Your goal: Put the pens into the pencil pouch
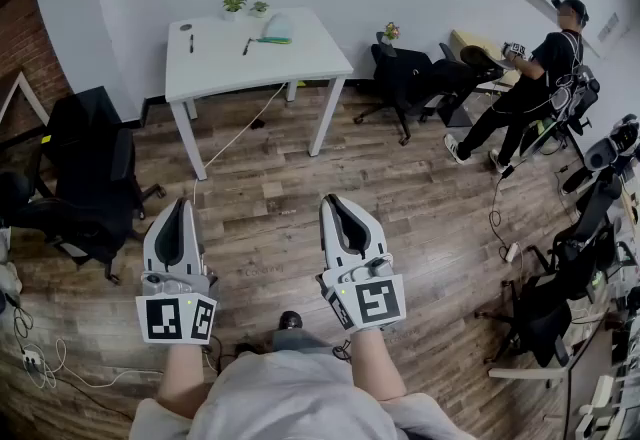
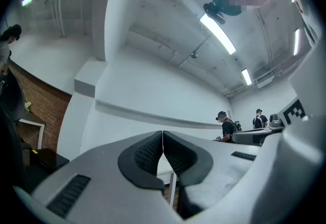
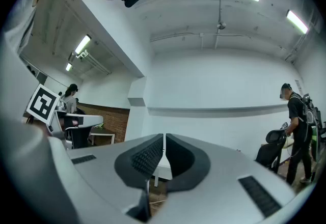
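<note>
Pencil pouch [image 1: 278,26] on white table [image 1: 230,66], pens [image 1: 247,46] lying outside it

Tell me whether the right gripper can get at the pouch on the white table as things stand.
Probably not yet. The right gripper hangs shut over the wooden floor, well short of the table where the pouch lies. Nothing stands between them, so stepping closer should do it.

Two small plants [image 1: 234,3], perhaps potted, stand far back on the white table [image 1: 300,53].
</note>
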A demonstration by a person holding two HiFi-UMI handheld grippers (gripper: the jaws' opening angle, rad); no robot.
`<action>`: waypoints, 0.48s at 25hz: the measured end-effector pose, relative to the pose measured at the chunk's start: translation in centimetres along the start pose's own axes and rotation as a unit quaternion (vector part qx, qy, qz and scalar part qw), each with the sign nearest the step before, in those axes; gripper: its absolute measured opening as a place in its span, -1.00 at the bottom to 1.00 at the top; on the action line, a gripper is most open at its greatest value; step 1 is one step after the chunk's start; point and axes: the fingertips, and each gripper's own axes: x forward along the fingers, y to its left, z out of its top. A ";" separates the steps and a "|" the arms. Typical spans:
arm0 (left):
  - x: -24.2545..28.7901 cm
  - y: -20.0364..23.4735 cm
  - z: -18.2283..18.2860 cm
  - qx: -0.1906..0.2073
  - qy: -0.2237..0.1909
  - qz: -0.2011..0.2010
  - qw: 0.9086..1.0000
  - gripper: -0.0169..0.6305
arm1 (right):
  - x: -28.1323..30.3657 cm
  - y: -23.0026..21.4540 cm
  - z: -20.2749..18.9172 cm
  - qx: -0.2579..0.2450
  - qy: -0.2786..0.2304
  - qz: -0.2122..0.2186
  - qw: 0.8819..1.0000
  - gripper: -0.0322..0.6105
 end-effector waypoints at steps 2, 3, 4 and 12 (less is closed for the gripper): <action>0.2 0.0 -0.1 -0.001 -0.001 0.002 1.000 -0.87 | 0.2 -0.1 -0.1 -0.001 -0.001 0.002 1.000 -0.79; 0.3 0.0 -0.2 -0.002 -0.002 0.003 1.000 -0.87 | 0.4 -0.3 -0.1 -0.002 -0.002 0.003 1.000 -0.79; 0.5 -0.2 -0.2 -0.002 -0.002 0.004 1.000 -0.87 | 0.5 -0.4 0.0 -0.003 -0.003 0.004 1.000 -0.79; 2.5 -1.5 -0.3 0.002 -0.012 0.011 1.000 -0.87 | 1.8 -2.6 0.3 -0.005 -0.015 0.016 1.000 -0.79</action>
